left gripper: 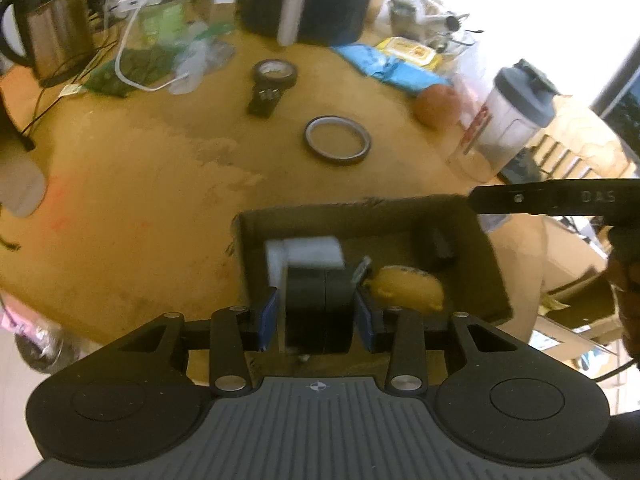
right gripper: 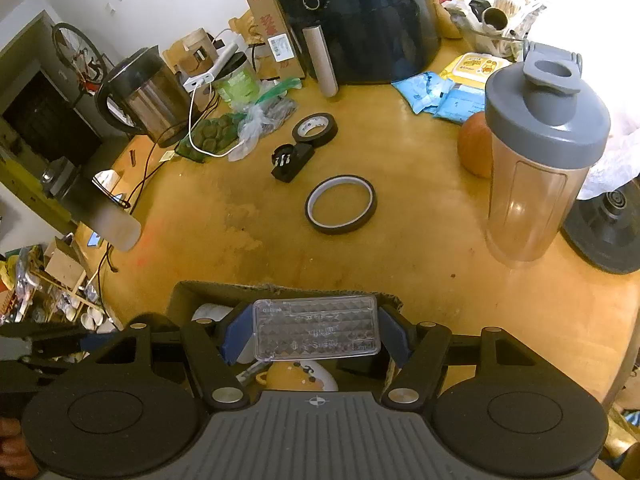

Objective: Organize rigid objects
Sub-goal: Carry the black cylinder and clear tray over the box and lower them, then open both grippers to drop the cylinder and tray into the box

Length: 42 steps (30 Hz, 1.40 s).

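Note:
My left gripper is shut on a black box-shaped object and holds it over the open cardboard box. Inside the box lie a white block, a yellow toy and a small dark item. My right gripper is shut on a clear plastic case, held above the same cardboard box. On the table lie a thin tape ring, a black tape roll and a small black holder.
A shaker bottle stands at the right next to an orange ball. A black air fryer, a kettle, cables, bags and blue packets crowd the back of the wooden table. A black round base sits far right.

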Tool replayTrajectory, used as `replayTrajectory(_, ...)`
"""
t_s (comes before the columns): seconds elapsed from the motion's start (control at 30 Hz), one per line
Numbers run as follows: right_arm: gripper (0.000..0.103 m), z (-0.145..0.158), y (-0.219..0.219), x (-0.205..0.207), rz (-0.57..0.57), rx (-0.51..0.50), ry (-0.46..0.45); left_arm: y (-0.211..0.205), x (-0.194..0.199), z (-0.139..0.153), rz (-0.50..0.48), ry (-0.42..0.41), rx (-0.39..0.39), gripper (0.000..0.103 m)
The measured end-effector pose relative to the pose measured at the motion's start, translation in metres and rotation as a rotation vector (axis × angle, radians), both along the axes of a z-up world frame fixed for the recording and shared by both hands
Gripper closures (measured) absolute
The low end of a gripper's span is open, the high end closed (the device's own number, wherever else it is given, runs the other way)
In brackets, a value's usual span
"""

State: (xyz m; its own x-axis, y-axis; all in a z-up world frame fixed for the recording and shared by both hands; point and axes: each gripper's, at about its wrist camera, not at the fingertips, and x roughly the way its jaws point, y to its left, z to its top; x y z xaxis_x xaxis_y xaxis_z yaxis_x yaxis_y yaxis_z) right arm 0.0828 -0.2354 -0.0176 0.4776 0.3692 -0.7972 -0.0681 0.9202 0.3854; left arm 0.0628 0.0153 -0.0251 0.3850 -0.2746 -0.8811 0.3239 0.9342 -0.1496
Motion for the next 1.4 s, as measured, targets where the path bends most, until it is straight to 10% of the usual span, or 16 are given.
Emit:
replayTrajectory(0.87,0.032,0.004,0.036,0.006,0.105,-0.029,-0.03,0.021,-0.029,0.004,0.103,-0.036,-0.01,0.062)
replayTrajectory(1.0,0.006,0.004,0.039,0.012,0.089,-0.045,-0.035,0.021,-0.028,0.004,0.114,-0.036,-0.011,0.062)
replayTrajectory(1.4,0.0,-0.008,0.034,0.005,0.083,-0.068,0.018,0.015,-0.019,0.002,0.087,-0.025,-0.023,0.062)
